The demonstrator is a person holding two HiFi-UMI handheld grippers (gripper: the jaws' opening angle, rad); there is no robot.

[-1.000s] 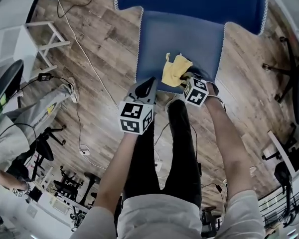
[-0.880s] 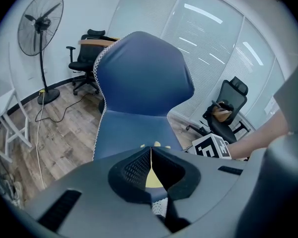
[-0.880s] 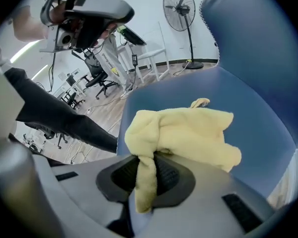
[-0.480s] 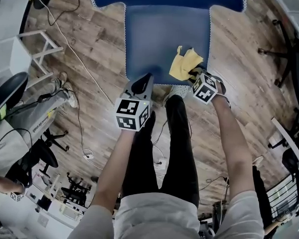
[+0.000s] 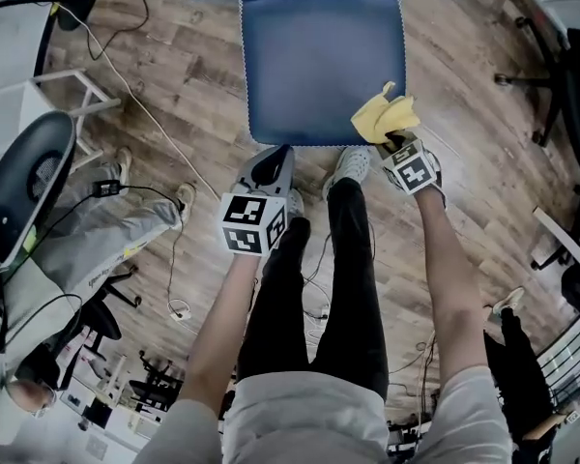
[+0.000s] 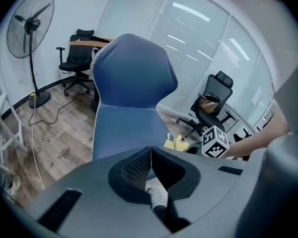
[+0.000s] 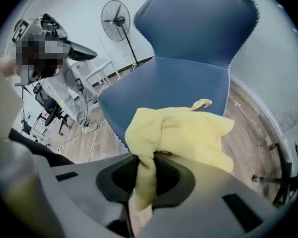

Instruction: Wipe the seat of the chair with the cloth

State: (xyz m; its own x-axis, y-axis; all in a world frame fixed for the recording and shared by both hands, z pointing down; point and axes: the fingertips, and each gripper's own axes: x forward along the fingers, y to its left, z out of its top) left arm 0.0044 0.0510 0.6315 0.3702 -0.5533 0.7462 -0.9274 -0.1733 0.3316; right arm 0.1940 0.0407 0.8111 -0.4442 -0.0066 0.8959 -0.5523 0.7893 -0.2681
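Observation:
The blue chair seat (image 5: 319, 66) fills the top middle of the head view, with its backrest (image 6: 131, 71) rising beyond it in the left gripper view. A yellow cloth (image 5: 385, 117) hangs at the seat's near right corner, pinched by my right gripper (image 5: 396, 141), which is shut on it. In the right gripper view the cloth (image 7: 181, 133) bunches out of the jaws in front of the seat (image 7: 174, 88). My left gripper (image 5: 271, 167) is just off the seat's near edge, shut with nothing in it (image 6: 150, 155).
Wood floor with trailing cables (image 5: 164, 114) lies left of the chair. A seated person (image 5: 39, 259) and a black office chair (image 5: 24, 182) are at the left. More office chairs (image 6: 211, 108) and a standing fan (image 6: 30, 29) stand around the room.
The right gripper has dragged the cloth from the seat's near middle to its near right corner. The left gripper has kept its place at the near edge.

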